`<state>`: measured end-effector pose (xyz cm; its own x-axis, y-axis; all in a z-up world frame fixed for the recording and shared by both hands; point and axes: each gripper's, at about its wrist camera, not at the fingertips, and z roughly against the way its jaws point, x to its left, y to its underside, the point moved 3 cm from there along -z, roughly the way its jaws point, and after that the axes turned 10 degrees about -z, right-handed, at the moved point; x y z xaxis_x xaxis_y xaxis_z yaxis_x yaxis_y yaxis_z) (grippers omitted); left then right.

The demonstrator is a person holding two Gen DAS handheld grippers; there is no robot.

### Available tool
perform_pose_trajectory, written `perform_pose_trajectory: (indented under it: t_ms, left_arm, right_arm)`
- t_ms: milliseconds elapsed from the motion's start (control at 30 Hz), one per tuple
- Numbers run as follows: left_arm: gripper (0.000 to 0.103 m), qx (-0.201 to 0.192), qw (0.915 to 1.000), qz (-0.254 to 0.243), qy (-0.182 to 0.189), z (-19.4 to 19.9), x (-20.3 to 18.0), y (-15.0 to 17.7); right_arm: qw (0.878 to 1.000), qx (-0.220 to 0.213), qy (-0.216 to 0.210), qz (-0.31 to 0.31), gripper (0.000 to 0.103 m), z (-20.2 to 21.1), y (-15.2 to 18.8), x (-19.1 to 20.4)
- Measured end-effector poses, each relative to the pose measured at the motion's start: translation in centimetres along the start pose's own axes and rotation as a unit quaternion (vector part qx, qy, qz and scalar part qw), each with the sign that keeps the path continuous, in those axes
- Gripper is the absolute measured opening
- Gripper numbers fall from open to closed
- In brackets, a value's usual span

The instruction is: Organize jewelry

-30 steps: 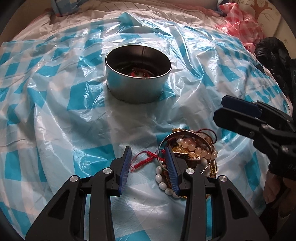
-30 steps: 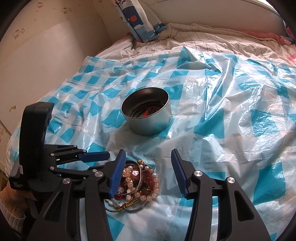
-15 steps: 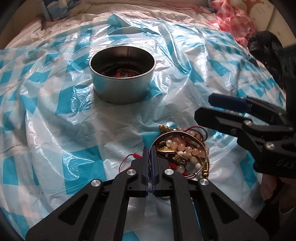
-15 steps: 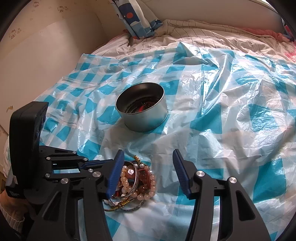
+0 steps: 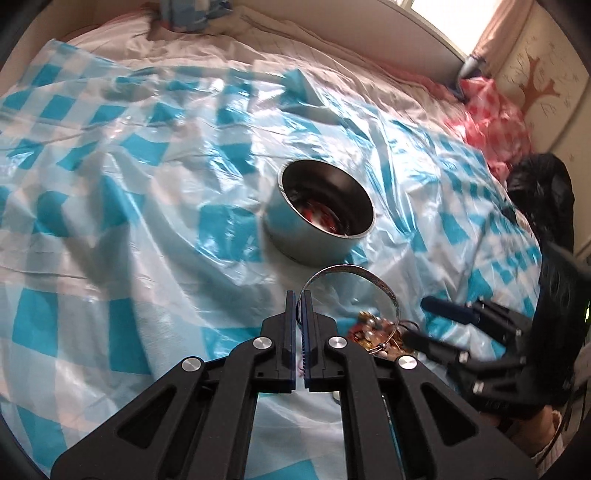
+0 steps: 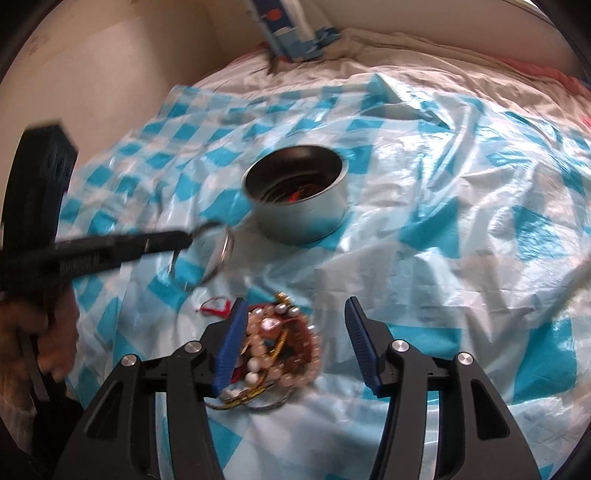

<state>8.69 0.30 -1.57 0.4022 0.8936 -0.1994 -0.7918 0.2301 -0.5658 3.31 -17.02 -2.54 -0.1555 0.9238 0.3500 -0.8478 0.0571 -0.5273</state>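
Observation:
My left gripper (image 5: 298, 295) is shut on a thin silver bangle (image 5: 354, 271), which hangs in the air just short of the round metal tin (image 5: 295, 240). Red jewelry lies inside the tin. In the right wrist view the left gripper (image 6: 184, 236) holds the blurred bangle (image 6: 225, 247) left of the tin (image 6: 306, 218). The pile of beads, pearls and gold chains (image 6: 280, 339) lies on the plastic sheet. My right gripper (image 6: 295, 314) stands open over that pile, its left finger at the pile's edge. The pile (image 5: 373, 330) also shows beside the right gripper (image 5: 424, 321).
A blue-and-white checked plastic sheet (image 5: 147, 221) covers the bed. A red string piece (image 6: 216, 306) lies left of the pile. Pink cloth (image 5: 495, 122) and a black bag (image 5: 543, 192) sit at the far right; a blue pillow (image 6: 291, 33) rests at the headboard.
The left gripper shut on the silver bangle, then lifted it out of the pile and carried it toward the tin. The right gripper stayed open over the pile.

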Motion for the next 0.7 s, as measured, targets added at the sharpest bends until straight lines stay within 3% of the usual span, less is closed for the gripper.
perform_pose_trajectory:
  t_ms: [200,433,500,600,700]
  left_arm:
    - [0.002,-0.005,1.0000,0.007,-0.002,0.2,0.4,-0.3]
    - [0.002,-0.006,1.0000,0.005,0.000,0.3,0.3,-0.3]
    - [0.002,-0.006,1.0000,0.005,0.000,0.3,0.2,-0.3]
    - [0.002,-0.007,1.0000,0.004,0.000,0.3,0.1,-0.4]
    - [0.002,-0.009,0.9999,0.005,0.000,0.3,0.0,-0.4]
  right_arm:
    - [0.999,0.016,0.001,0.031,0.053,-0.6,0.8,1.2]
    - [0.999,0.036,-0.002,-0.020,0.050,-1.2,0.8,-0.9]
    - [0.998,0.044,-0.013,-0.030,0.029,-1.4,0.8,-1.2]
    - [0.999,0.039,-0.017,-0.030,0.007,-1.1,0.7,-1.1]
    - [0.998,0.030,-0.042,-0.041,0.002,-0.4,0.4,-1.1]
